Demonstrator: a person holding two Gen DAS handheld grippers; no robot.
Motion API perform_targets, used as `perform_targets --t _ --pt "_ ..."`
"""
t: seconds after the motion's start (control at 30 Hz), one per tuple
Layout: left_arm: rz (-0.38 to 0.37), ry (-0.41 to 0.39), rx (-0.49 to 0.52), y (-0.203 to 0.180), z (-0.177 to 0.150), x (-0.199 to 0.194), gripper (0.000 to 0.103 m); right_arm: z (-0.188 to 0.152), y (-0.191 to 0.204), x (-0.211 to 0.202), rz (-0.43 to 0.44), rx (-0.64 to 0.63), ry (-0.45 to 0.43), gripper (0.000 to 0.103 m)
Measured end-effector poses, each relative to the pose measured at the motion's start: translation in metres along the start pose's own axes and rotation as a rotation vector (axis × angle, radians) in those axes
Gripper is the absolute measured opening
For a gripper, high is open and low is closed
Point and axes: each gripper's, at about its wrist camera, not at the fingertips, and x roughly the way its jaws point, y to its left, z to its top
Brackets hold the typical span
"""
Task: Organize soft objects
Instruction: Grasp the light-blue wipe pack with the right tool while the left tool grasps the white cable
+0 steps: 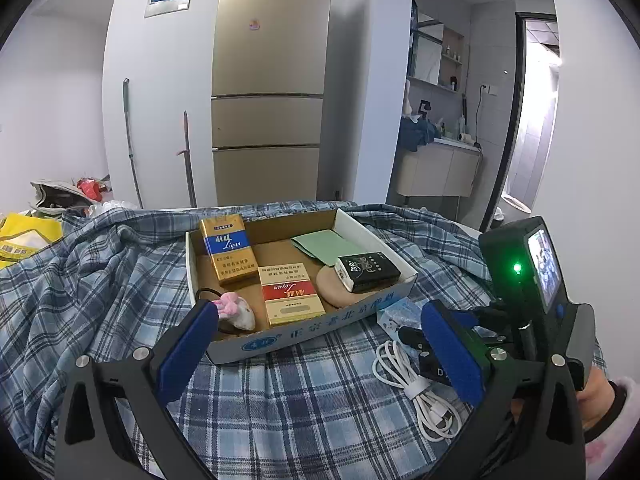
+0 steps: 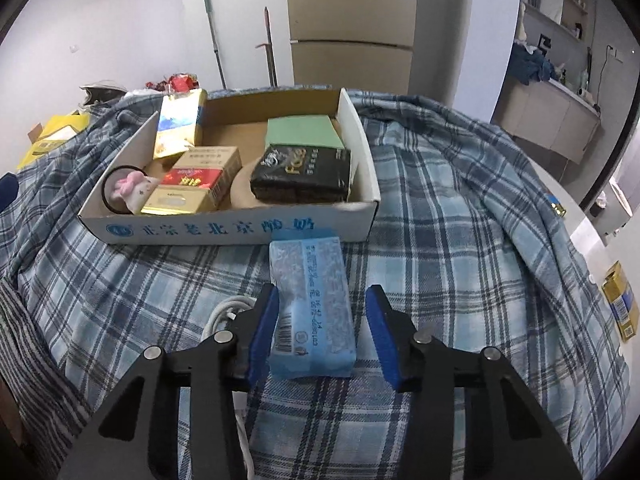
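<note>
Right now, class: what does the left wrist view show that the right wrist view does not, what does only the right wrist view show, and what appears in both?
Only the left wrist view shows the right gripper's camera body with its green light and the left gripper, open.

Only the right wrist view shows the whole blue tissue pack between the right gripper fingers, a gap at the right pad, and a gold box off the blanket.

Both show the cardboard tray, black tissue pack, green paper, white cable and plaid blanket.

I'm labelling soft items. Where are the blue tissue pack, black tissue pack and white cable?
Blue tissue pack (image 2: 314, 304), right wrist view, top face.
Black tissue pack (image 2: 302, 174), right wrist view, printed top.
White cable (image 1: 416, 390), left wrist view, bundled middle.
</note>
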Motion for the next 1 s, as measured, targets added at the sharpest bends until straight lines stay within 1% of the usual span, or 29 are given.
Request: perform_targets --t 0.2,0.23,0.27,0.33,0.43,0.47,0.53,0.63,0.7,0.77,0.83,0.9,1.0 --pt "-0.004 0.009 0.005 -0.001 -0.001 0.001 0.103 -0.001 0.0 0.01 0.013 0.002 0.051 0.045" --pt "-0.004 0.01 0.006 -0.001 -0.001 0.001 0.103 -0.001 0.0 0.01 0.012 0.003 0.05 0.037" --pt "-0.005 0.01 0.006 -0.001 -0.001 0.001 0.103 -0.001 0.0 0.01 0.012 0.004 0.048 0.036" --pt "-0.006 0.011 0.006 -0.001 0.0 0.0 0.103 -0.001 -0.001 0.005 -0.021 0.011 0.025 0.034" --pt "-0.004 0.013 0.005 -0.001 -0.001 0.001 0.103 -0.001 -0.005 -0.013 -0.039 0.029 -0.054 0.032" --pt "-0.002 0.017 0.005 -0.001 -0.001 0.001 0.103 -0.001 -0.007 -0.022 -0.058 0.036 -0.081 0.032" --pt "-0.009 0.025 0.003 -0.002 0.0 -0.001 0.103 -0.001 -0.012 -0.036 -0.081 0.053 -0.112 0.032" --pt "-0.008 0.034 0.016 -0.005 0.003 -0.007 0.103 -0.004 -0.024 -0.055 -0.052 0.095 -0.117 0.032" --pt "-0.004 0.043 0.031 -0.01 0.003 -0.013 0.103 -0.01 -0.028 -0.064 -0.062 0.098 -0.105 0.032" --pt "0.011 0.078 0.044 -0.016 0.002 -0.014 0.103 -0.018 -0.034 -0.073 -0.066 0.108 -0.103 0.032" --pt "-0.004 0.123 0.039 -0.021 0.001 -0.012 0.102 -0.025 -0.037 -0.08 -0.07 0.121 -0.1 0.032" --pt "-0.004 0.177 0.036 -0.029 -0.002 -0.006 0.09 -0.032 -0.038 -0.087 -0.074 0.13 -0.116 0.032" --pt "-0.018 0.254 0.039 -0.042 -0.005 0.01 0.082 -0.041 -0.035 -0.093 -0.104 0.13 -0.147 0.032"
